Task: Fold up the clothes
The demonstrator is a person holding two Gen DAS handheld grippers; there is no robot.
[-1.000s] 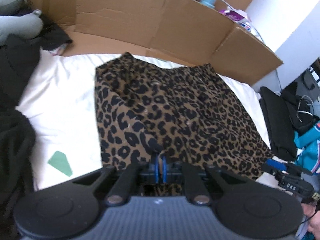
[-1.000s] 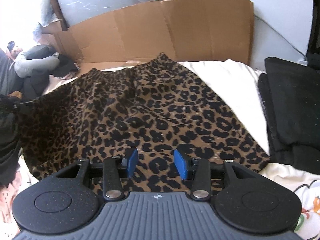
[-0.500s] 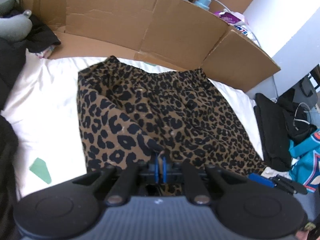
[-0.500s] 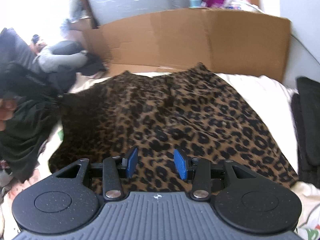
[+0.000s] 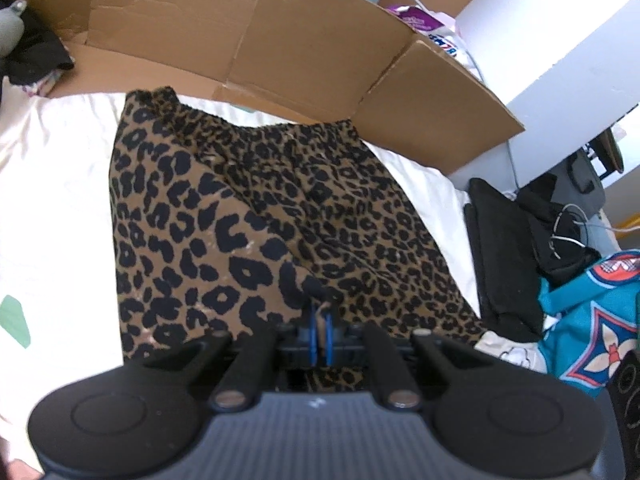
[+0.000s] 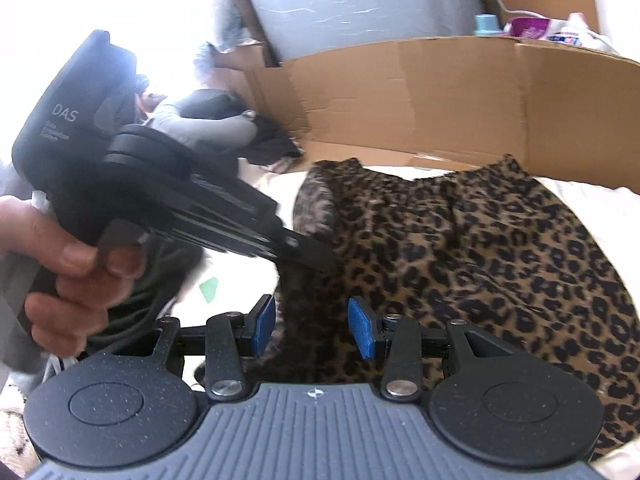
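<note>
One leopard-print brown and black skirt point(image 5: 256, 216) lies on a white bed sheet point(image 5: 52, 208), and two tongs work on it. The left tongs point(image 5: 320, 332) are pinched narrow on a raised fold of the skirt's near hem, the blue pads point(image 5: 329, 336) clamping the cloth between them, so the fabric peaks up just ahead of the tips. In the right wrist view the same left tongs point(image 6: 320, 254) reach in from the left, held by the person's left hand point(image 6: 68, 276) wrapped around the black handle, and they lift the skirt's left part off the sheet. The right tongs point(image 6: 312, 326) stand wide, with the skirt's edge hanging between the two blue pads point(image 6: 362, 334) but not gripped; whether the cloth touches either pad is unclear.

Beyond the skirt, ahead of both tongs, one brown folded cardboard sheet point(image 5: 280, 40) stands as a wall. Right of the left tongs lie one black folded garment point(image 5: 504, 248) and one teal patterned cloth point(image 5: 588, 316). Left of them a small green patch point(image 5: 14, 322) shows on the sheet. Far left of the right tongs sits a grey and black clothing heap point(image 6: 224, 128).
</note>
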